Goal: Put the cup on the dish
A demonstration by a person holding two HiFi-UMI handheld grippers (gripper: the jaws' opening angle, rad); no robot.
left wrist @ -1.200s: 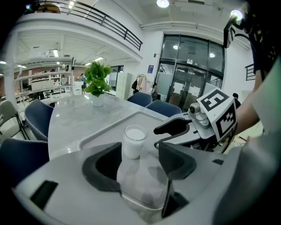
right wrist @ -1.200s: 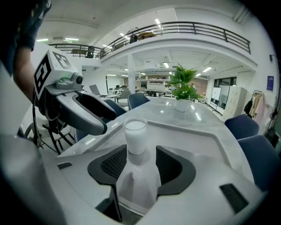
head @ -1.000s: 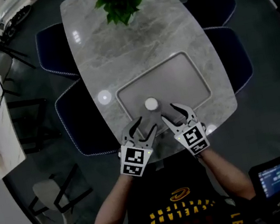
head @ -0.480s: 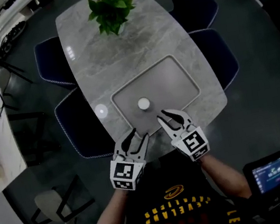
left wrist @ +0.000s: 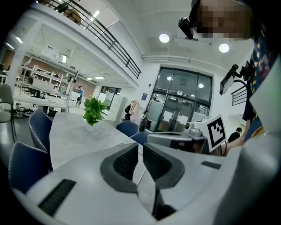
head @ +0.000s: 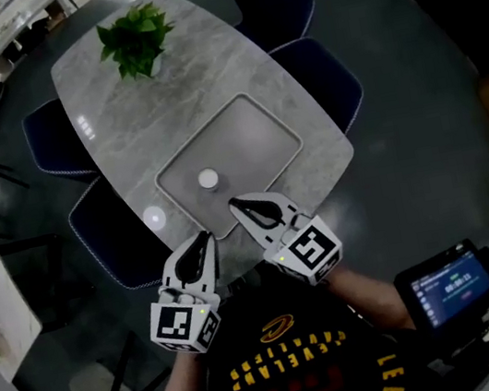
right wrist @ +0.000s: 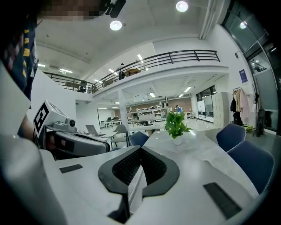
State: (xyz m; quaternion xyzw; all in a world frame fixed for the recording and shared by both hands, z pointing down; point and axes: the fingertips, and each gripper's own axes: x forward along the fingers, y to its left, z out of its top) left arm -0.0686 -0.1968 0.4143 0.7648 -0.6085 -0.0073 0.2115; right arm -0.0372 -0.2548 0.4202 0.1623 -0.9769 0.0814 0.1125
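A small white round cup [head: 209, 179] stands on the grey rectangular tray [head: 252, 132] in the head view; too small to tell a dish under it. Both grippers hang in the air at the table's near edge, short of the cup. My left gripper [head: 206, 240] points at the tray's near corner. Its jaws have just been closing and stand almost together, with nothing between them [left wrist: 140, 149]. My right gripper [head: 233, 203] is shut and empty, its tips over the tray's near rim [right wrist: 140, 151]. The cup is hidden in both gripper views.
A potted green plant [head: 134, 39] stands at the far end of the grey marble table [head: 177, 80]. Dark blue chairs [head: 317, 74] line both long sides. A device with a lit screen [head: 447, 281] sits at the person's right.
Both grippers have drawn back from the cup toward the person and risen. Their jaws, wide apart around the cup a second ago, have closed. The cup stays on the tray.
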